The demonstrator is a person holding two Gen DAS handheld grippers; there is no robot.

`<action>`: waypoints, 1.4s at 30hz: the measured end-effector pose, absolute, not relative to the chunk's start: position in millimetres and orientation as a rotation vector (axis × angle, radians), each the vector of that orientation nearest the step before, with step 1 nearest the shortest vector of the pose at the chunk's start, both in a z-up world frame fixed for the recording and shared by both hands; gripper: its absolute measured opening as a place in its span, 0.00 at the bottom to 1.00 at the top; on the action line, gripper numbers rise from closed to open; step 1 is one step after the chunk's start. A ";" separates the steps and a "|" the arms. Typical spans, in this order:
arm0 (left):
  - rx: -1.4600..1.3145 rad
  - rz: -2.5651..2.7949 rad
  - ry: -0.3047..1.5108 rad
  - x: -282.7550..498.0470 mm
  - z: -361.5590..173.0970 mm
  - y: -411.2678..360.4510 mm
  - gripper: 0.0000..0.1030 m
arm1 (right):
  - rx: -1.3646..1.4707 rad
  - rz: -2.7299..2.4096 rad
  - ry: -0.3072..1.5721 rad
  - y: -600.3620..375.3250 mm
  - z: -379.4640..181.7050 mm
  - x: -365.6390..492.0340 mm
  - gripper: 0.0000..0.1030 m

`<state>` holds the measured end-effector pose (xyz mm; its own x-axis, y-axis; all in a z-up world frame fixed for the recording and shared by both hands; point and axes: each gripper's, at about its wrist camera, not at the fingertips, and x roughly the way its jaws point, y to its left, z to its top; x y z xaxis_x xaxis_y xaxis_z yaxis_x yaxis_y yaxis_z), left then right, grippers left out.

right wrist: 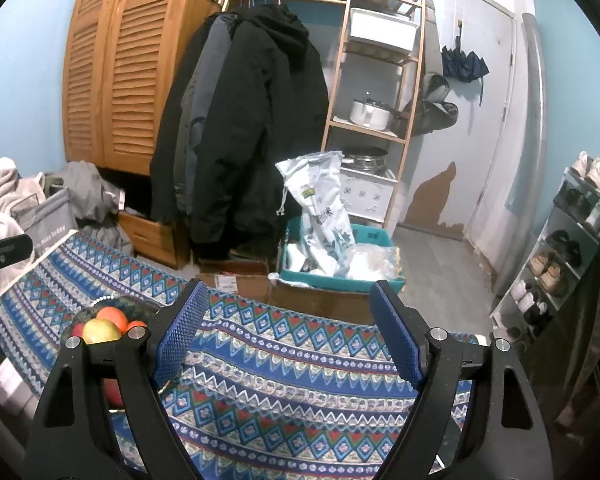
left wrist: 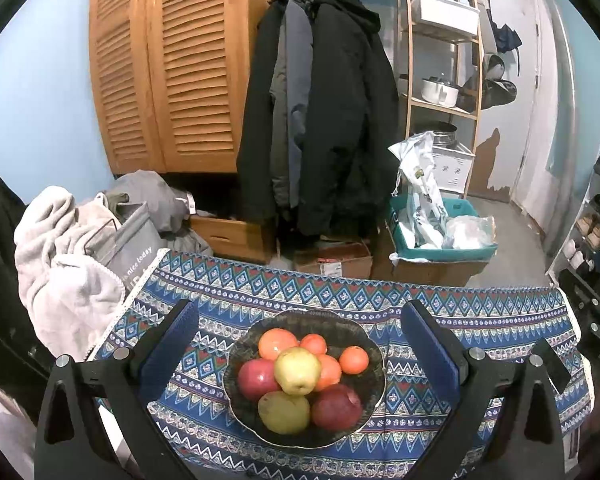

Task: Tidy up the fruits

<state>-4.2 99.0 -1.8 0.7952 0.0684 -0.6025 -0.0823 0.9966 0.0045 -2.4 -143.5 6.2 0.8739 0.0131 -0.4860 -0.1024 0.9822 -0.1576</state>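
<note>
A dark bowl [left wrist: 372,360] sits on the patterned blue tablecloth [left wrist: 500,320]. It holds several fruits: a yellow apple [left wrist: 297,370] on top, red apples [left wrist: 257,379], a green pear [left wrist: 284,412] and oranges [left wrist: 354,360]. My left gripper [left wrist: 300,344] is open and empty, its fingers on either side of the bowl, above it. My right gripper [right wrist: 288,332] is open and empty over bare cloth [right wrist: 300,360] to the right of the bowl [right wrist: 136,306], whose fruit [right wrist: 102,330] shows behind the left finger.
A black phone [left wrist: 550,364] lies at the table's right edge. Behind the table are a laundry pile [left wrist: 60,248], hanging coats [left wrist: 320,112], cardboard boxes [left wrist: 336,262] and a teal crate [left wrist: 440,248]. A shoe rack [right wrist: 560,248] stands at the right.
</note>
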 end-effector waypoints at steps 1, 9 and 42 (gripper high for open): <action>-0.020 0.081 0.646 -4.3 -1.6 98.8 0.99 | -0.182 0.061 0.505 -143.5 6.7 -2.8 0.79; -0.018 0.084 0.645 -5.1 -1.5 97.6 0.99 | -0.183 0.060 0.504 -143.4 7.1 -3.0 0.79; -0.038 0.105 0.684 -3.8 -4.6 97.5 0.99 | -0.185 0.053 0.496 -151.4 11.8 -7.0 0.79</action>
